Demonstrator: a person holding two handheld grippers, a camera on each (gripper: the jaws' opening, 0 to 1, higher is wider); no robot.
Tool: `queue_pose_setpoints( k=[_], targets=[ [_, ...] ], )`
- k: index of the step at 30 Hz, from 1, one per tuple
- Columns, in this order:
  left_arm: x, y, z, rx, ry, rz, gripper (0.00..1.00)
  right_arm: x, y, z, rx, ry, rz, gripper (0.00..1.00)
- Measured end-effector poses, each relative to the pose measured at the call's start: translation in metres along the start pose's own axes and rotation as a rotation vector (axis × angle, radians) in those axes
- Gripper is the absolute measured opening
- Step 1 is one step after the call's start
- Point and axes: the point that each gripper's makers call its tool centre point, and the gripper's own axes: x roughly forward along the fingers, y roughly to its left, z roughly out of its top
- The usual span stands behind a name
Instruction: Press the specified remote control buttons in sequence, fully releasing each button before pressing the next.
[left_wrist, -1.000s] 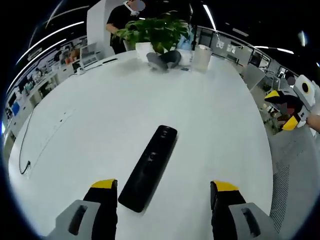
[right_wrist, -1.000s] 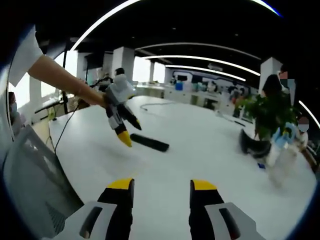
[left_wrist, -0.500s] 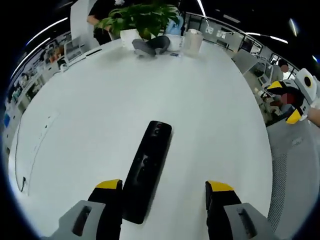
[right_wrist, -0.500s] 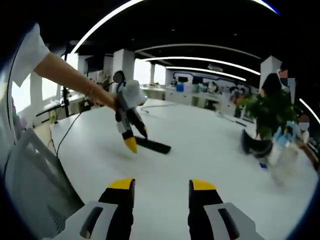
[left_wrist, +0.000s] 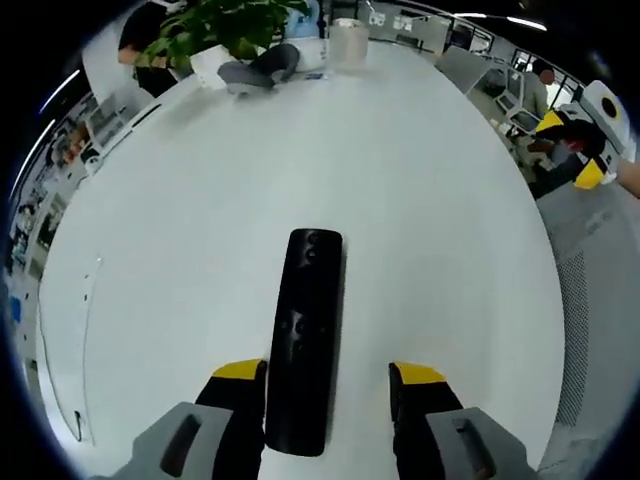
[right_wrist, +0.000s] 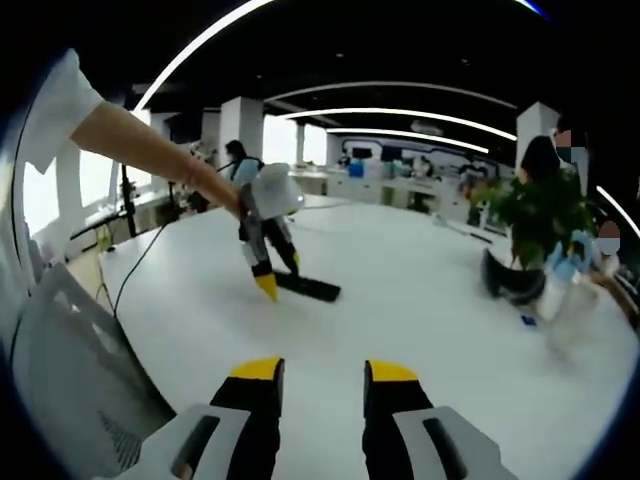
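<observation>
Remote (left_wrist: 303, 340) between spread left gripper (left_wrist: 329, 378) jaws, right gripper (right_wrist: 317, 374) parted, apart.

Open office, white table (left_wrist: 440, 200), ceiling strip-lights (right_wrist: 400, 112)

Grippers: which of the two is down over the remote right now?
The left gripper: its open jaws straddle the black remote on the white table. The right gripper hovers open, well away.

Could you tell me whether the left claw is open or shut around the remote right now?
Open. The left claw has its yellow tips apart, and the remote lies flat on the table between them.
</observation>
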Motion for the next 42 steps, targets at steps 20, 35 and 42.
queue_pose_setpoints(
  k=[20,35,42],
  targets=[
    [-0.001,-0.003,-0.001,0.061,-0.001,-0.003,0.24,0.002,0.002,-0.007,-0.014,0.042,0.006,0.24],
    [-0.004,-0.019,-0.006,0.107,0.01,-0.023,0.24,0.003,0.002,-0.013,-0.03,0.074,0.004,0.23],
    [-0.005,-0.025,-0.009,0.108,-0.002,-0.032,0.24,0.002,0.0,-0.014,-0.04,0.082,-0.009,0.22]
  ],
)
